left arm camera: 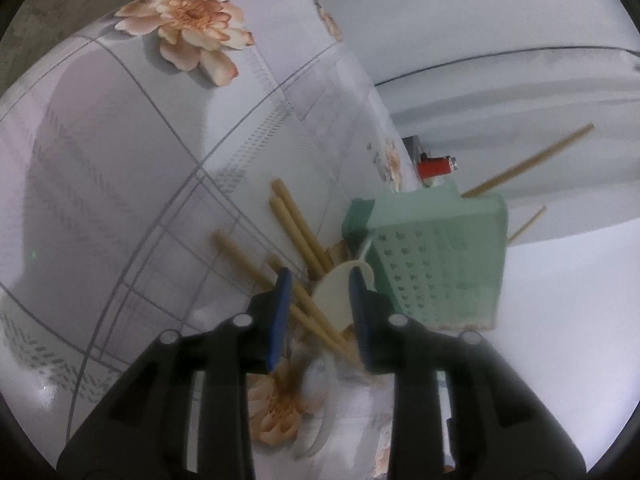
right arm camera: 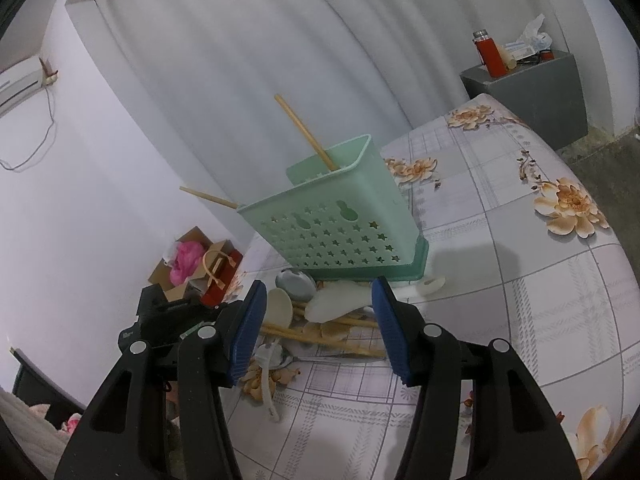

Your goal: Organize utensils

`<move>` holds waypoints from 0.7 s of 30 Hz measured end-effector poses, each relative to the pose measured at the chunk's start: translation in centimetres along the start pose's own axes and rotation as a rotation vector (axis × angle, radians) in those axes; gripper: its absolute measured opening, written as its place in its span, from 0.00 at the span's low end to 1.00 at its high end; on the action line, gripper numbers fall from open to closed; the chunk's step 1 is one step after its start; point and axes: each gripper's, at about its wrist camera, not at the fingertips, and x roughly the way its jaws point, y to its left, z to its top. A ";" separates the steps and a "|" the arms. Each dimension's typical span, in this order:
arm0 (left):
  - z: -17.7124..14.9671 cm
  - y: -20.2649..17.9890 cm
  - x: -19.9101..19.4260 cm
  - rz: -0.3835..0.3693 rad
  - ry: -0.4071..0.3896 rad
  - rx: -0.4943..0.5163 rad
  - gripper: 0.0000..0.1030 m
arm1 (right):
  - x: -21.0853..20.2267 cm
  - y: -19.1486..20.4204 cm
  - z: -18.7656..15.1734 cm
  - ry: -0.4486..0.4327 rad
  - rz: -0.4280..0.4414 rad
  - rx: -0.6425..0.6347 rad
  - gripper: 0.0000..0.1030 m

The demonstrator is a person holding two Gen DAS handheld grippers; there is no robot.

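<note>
A mint-green perforated utensil holder (right arm camera: 340,220) stands on the floral tablecloth, with two wooden chopsticks (right arm camera: 304,132) sticking out of it. It also shows in the left wrist view (left arm camera: 436,264). Loose chopsticks (right arm camera: 320,336), a cream spoon (right arm camera: 279,306), a white spoon (right arm camera: 340,302) and a metal spoon (right arm camera: 296,282) lie piled in front of it. My left gripper (left arm camera: 320,280) is open just above the cream spoon (left arm camera: 340,292) and the chopsticks (left arm camera: 300,236). My right gripper (right arm camera: 320,296) is open and empty above the pile.
The tablecloth (right arm camera: 520,280) covers the table to the right and near side. A grey box (right arm camera: 532,92) with a red flask (right arm camera: 490,56) stands behind the table. Bags and a cardboard box (right arm camera: 196,268) sit on the floor to the left. A white wall rises behind.
</note>
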 end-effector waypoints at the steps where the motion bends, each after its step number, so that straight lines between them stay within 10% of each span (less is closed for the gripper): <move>1: 0.1 0.0 0.0 0.004 0.001 -0.006 0.25 | 0.0 0.0 0.0 0.001 0.001 0.001 0.52; 21: -1.7 -2.2 -2.1 0.181 -0.041 0.127 0.26 | 2.6 1.2 1.0 0.083 0.032 -0.114 0.52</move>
